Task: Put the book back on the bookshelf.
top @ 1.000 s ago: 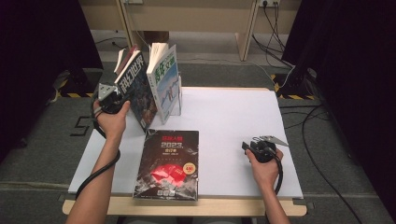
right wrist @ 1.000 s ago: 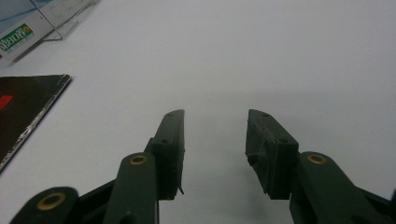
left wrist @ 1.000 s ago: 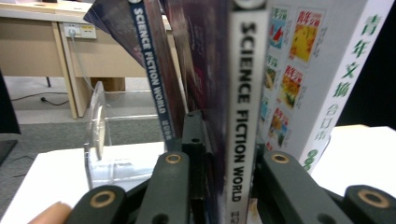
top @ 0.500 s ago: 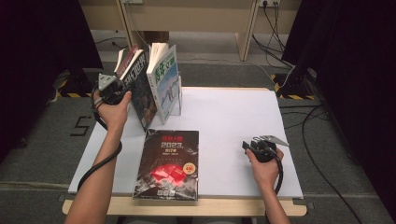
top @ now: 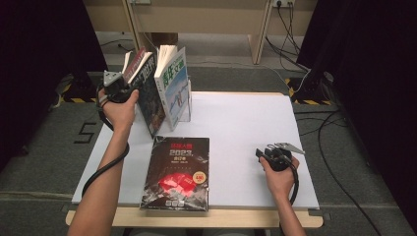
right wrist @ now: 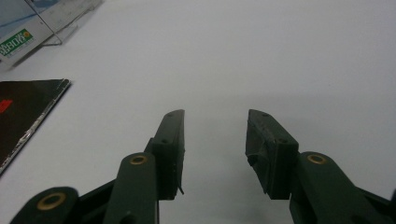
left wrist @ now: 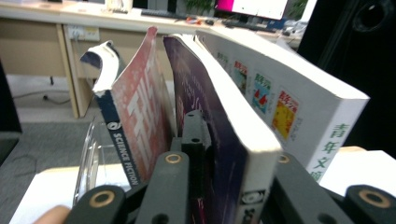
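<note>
Three books stand in a clear stand (top: 188,105) at the table's back left: a red Science Fiction one (left wrist: 140,107), a dark purple one (left wrist: 219,107) and a thick white one (left wrist: 280,88). My left gripper (left wrist: 229,144) is shut on the dark purple book (top: 150,98) at its near edge, one finger (left wrist: 194,130) between it and the red book (top: 134,64). From above, the left gripper (top: 129,93) is raised at the row's left side. A black 2023 magazine (top: 178,172) lies flat at the front. My right gripper (top: 260,153) rests open on the table, nothing between its jaws (right wrist: 215,126).
The white table top (top: 241,128) spreads between the magazine and my right hand. The white book (top: 176,88) leans right against the stand. A wooden edge (top: 246,219) runs along the front. Cables lie on the floor at the right.
My left hand has risen a little with the dark purple book in its grip. The right hand and the magazine have stayed where they were.
</note>
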